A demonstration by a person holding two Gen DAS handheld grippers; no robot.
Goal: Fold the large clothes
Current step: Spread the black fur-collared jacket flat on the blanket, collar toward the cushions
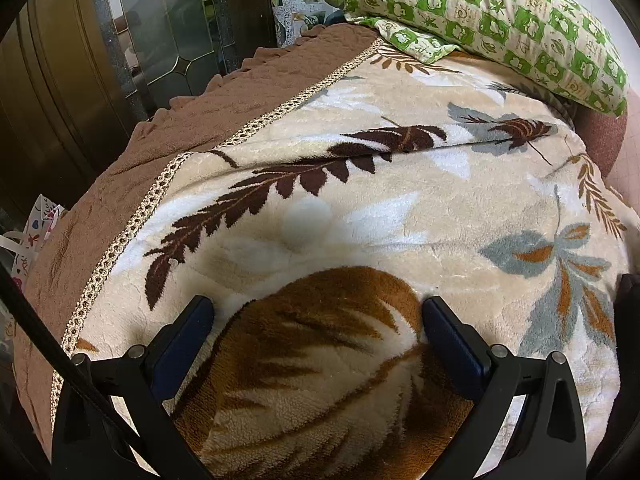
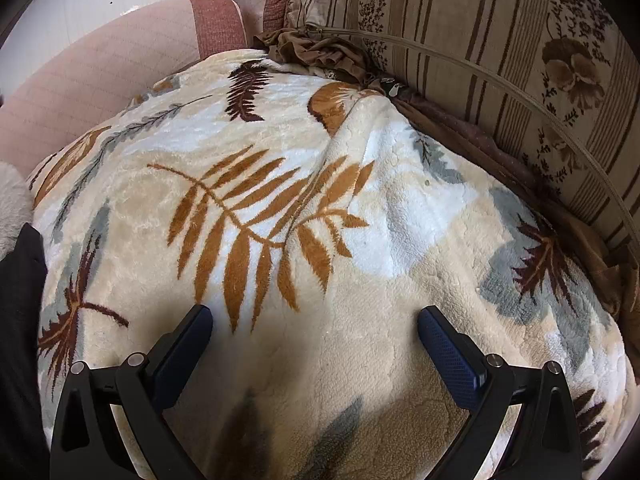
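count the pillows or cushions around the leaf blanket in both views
2. A green checked pillow lies at the far end of the blanket in the left wrist view. A striped floral cushion stands along its right edge in the right wrist view. Others may be hidden.

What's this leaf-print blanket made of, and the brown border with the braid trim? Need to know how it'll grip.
Leaf-print blanket: looks like thick plush fleece, probably synthetic; the pile is fuzzy, clumps and catches a soft sheen.
Brown border: a flatter, matte fabric with a short nap and a scalloped edge; the fibre is unclear.
Braid trim: woven cord in a pale gold tone, looped like a chain.
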